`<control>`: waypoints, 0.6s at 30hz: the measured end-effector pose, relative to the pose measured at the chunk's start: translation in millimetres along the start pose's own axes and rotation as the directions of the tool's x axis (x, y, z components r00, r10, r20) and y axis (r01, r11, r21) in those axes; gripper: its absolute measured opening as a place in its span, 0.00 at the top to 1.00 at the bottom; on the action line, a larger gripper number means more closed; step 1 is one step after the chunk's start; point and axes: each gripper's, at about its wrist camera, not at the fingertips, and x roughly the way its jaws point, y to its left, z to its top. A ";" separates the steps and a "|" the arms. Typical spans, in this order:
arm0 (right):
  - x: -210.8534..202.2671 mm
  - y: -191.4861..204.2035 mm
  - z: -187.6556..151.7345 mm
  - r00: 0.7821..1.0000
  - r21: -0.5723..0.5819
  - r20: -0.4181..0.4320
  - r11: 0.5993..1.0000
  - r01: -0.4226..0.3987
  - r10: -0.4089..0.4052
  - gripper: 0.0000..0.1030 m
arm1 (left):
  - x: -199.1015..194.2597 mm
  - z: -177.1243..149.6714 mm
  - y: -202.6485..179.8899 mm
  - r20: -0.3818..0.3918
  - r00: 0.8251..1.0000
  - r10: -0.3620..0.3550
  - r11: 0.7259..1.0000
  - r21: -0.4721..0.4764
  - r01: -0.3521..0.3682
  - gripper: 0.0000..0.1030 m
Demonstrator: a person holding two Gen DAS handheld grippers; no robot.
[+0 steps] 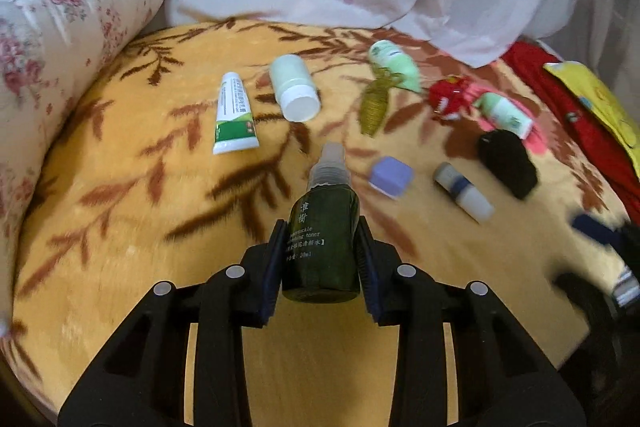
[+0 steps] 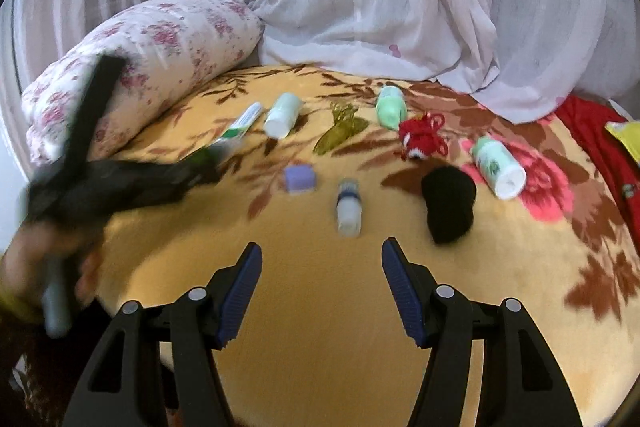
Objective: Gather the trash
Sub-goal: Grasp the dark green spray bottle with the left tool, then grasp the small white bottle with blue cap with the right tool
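The left tongs (image 1: 322, 259) are clamped on a dark green bottle (image 1: 323, 243), held lifted between blue pads. The right tongs (image 2: 322, 291) are spread wide, holding nothing. The left hand (image 2: 44, 259) appears blurred.

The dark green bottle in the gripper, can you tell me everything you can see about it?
The dark green bottle is small and glossy, probably plastic, with a clear cap over its spray top, pointing away from the camera. White print on it includes the word "toner". The left gripper is shut on it, one blue pad pressing each side of its body. It is held above the yellow blanket, and seems to touch nothing else. In the right wrist view it is only a dark blur.
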 end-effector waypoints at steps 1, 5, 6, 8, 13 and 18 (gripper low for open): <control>12.0 -0.4 6.9 1.000 -0.007 -0.019 1.000 0.011 -0.011 0.40 | -6.7 -5.2 -0.9 0.006 1.000 -0.014 1.000 -0.003 0.014 0.68; 50.4 -3.2 23.4 0.995 -0.020 -0.088 0.999 0.038 -0.040 0.41 | -24.5 -21.4 -3.3 0.023 0.999 -0.046 0.999 -0.006 0.046 0.68; 60.5 -4.5 26.5 0.993 -0.018 -0.111 0.999 0.040 -0.042 0.42 | -28.1 -25.5 -3.9 0.023 0.998 -0.052 0.999 -0.004 0.052 0.68; 77.4 -8.2 31.1 0.986 -0.014 -0.155 0.999 0.053 -0.054 0.43 | -32.0 -30.3 -3.8 0.025 0.998 -0.062 0.998 -0.007 0.063 0.68; 107.8 -16.1 41.9 0.965 0.011 -0.258 0.998 0.057 -0.052 0.49 | -41.1 -37.5 -2.5 0.041 0.996 -0.074 0.997 -0.010 0.074 0.68; 118.7 -7.0 39.8 0.949 -0.035 -0.304 0.997 0.075 -0.082 0.78 | -44.1 -42.9 -2.5 0.039 0.995 -0.091 0.996 -0.012 0.091 0.68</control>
